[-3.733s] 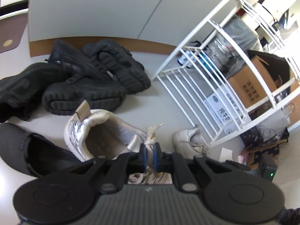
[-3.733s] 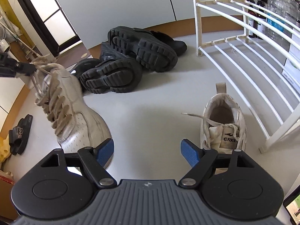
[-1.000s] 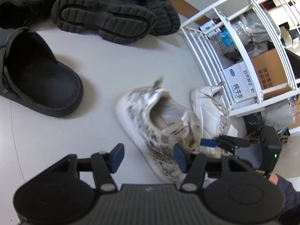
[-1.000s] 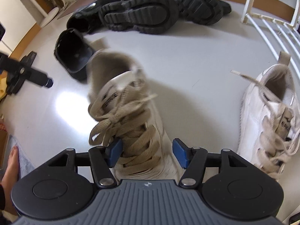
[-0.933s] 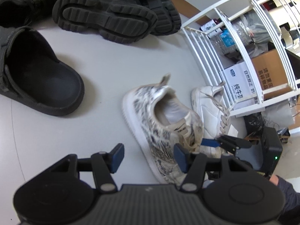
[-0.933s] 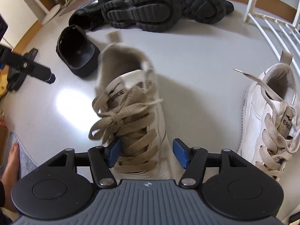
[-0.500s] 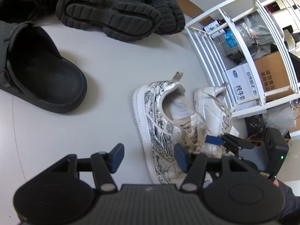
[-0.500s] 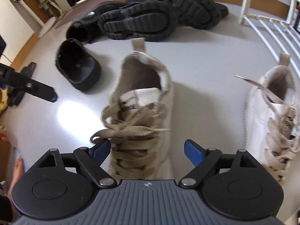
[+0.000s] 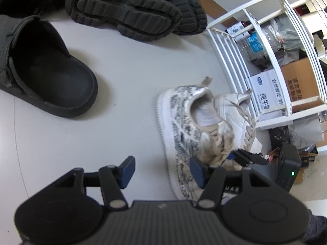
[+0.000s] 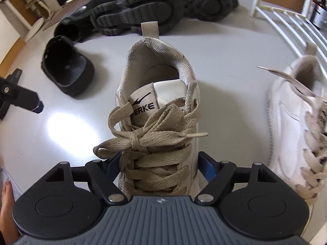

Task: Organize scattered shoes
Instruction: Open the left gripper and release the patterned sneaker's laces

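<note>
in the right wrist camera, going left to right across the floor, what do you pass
Left gripper → black clog → printed ERKE sneaker, with the right gripper closing around its forefoot → plain white sneaker by the white rack. The black chunky-soled shoes lie farther back and overlap, so they are left out.

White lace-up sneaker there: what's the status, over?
Right tongs closing around white lace-up sneaker, standing upright on floor. Left tongs open, empty. Nothing in the way.

2 white sneakers (image 10: 159, 106); 1 blk clog (image 9: 47, 67); approx 3 blk boots (image 9: 124, 12).
</note>
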Motion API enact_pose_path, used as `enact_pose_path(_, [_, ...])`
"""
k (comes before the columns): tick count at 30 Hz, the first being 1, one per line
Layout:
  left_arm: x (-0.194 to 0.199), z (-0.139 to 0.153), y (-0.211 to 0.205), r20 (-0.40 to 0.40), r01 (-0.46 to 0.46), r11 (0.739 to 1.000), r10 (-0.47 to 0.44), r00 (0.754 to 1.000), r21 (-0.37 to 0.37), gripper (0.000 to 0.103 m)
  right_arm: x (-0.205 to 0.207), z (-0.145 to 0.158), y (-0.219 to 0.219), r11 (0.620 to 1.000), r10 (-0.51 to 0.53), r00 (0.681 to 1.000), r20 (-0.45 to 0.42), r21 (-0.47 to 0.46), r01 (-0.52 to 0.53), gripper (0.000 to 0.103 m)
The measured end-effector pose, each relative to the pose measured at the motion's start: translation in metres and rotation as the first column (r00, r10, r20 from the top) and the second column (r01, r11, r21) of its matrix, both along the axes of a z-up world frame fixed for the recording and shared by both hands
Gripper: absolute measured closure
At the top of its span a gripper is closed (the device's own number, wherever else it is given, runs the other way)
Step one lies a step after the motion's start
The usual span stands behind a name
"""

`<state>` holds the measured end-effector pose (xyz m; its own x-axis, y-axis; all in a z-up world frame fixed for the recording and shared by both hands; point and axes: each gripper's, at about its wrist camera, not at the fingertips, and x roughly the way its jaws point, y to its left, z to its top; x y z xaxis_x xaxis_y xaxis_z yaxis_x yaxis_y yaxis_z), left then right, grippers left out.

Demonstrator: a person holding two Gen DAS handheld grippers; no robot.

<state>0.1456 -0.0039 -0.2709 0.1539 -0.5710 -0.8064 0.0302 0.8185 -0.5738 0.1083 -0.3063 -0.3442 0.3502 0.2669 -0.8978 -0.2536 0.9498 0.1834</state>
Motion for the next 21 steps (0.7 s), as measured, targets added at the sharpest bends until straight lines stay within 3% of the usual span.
enact_pose_path(14, [0.004, -0.001, 0.002, -0.018, 0.000, 1.000, 0.000, 1.000, -0.008, 0.044, 0.002, 0.000, -0.042, 0.993, -0.097, 0.995, 0.016, -0.065, 0.098, 0.022])
enact_pose_path(21, [0.004, 0.001, 0.012, 0.022, -0.067, 0.997, 0.066, 0.998, 0.048, 0.052, 0.001, -0.001, -0.055, 0.986, -0.138, 0.990, 0.034, -0.088, 0.141, 0.022])
